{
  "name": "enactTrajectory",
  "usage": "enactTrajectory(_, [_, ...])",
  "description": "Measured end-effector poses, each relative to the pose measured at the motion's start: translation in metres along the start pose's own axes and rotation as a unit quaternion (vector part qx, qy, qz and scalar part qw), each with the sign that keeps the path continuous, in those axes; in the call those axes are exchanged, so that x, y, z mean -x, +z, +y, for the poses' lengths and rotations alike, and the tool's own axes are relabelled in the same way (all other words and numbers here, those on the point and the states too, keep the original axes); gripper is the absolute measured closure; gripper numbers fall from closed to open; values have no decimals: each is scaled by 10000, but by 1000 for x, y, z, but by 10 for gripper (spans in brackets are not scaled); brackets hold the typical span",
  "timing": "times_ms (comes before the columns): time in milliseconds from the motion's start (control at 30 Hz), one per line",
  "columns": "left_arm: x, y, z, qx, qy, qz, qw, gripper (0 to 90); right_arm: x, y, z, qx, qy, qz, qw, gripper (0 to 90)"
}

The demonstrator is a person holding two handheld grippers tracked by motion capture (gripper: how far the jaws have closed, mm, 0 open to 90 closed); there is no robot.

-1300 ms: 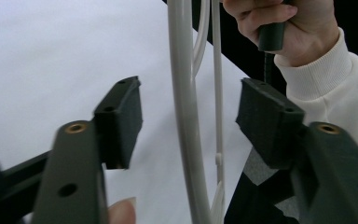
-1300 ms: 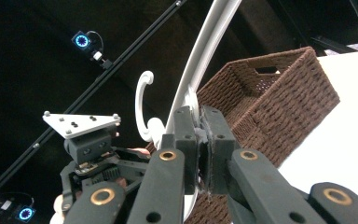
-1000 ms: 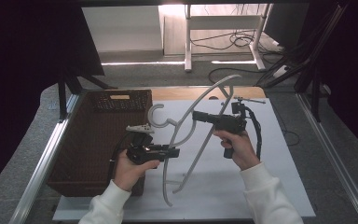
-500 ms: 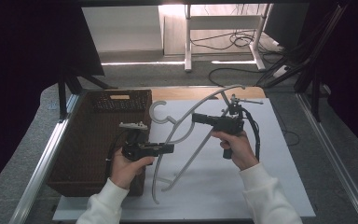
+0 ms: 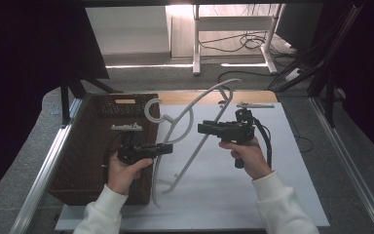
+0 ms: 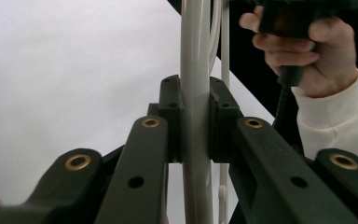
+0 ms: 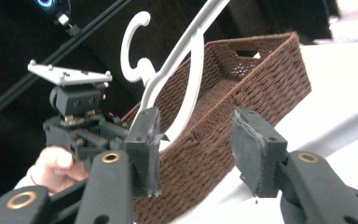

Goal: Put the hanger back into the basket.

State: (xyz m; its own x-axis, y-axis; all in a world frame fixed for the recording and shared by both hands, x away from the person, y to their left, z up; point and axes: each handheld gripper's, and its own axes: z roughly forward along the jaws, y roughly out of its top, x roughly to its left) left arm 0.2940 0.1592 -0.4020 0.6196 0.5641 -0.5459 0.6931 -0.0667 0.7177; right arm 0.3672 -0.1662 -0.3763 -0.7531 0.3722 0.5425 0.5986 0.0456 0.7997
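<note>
Hanger: a white plastic clothes hanger (image 5: pixel 190 131) was up off the table, tilted, with its hook (image 7: pixel 135 44) near the top edge of the basket.
Where it was: it hung between the two grippers, over the white sheet (image 5: pixel 233 195) and just beside the basket.
Left gripper: the left gripper (image 5: pixel 168 148) held one thin bar of the hanger.
Left jaws: they were pressed tight on that bar (image 6: pixel 196 116), one pad on each side of it.
Right gripper: the right gripper (image 5: pixel 202 128) was near the hanger's long side bar.
Right jaws: they had just been opening and stood well apart, with nothing pinched between the pads (image 7: pixel 256 149); the hanger sat a bit past them.
Basket: a brown woven basket (image 5: pixel 87 161) sat on the left part of the table, half on the white sheet.
Hands: a left hand (image 5: pixel 124 173) and a right hand (image 5: pixel 247 156), both in white sleeves, held the grippers.
Table: the table (image 5: pixel 321 146) was grey around the sheet.
</note>
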Motion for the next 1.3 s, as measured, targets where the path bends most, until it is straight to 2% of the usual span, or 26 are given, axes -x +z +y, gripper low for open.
enactTrajectory(133, [-3, -12, 2, 90, 2, 106, 9999, 798, -12, -16, 0, 16, -363, -181, 9992, 449])
enactTrajectory(300, [-5, -26, 3, 162, -22, 199, 9997, 799, -19, -36, -7, 21, -458, -298, 9985, 407])
enactTrajectory(367, [-7, -31, 4, 191, -15, 241, 9995, 798, -18, -43, -12, -29, -566, -469, 9973, 395])
enactTrajectory(433, [-8, -36, 6, 224, -20, 263, 9994, 799, -13, -50, -16, -70, -601, -634, 9962, 388])
enactTrajectory(600, [-9, -48, 10, 298, 30, 338, 9990, 798, 6, -64, -28, -162, -482, -961, 9941, 386])
enactTrajectory(833, [-12, -67, 18, 439, 28, 452, 9980, 798, 30, -67, -48, -417, -292, -1317, 9900, 372])
enactTrajectory(1000, [-16, -78, 21, 475, 34, 575, 9972, 798, 35, -68, -58, -618, -383, -1470, 9865, 345])
enactTrajectory(1167, [-22, -88, 24, 501, 27, 622, 9968, 798, 38, -69, -67, -831, -553, -1703, 9803, 314])
enactTrajectory(1300, [-26, -95, 28, 498, 39, 701, 9963, 798, 39, -70, -71, -926, -587, -1803, 9775, 311])
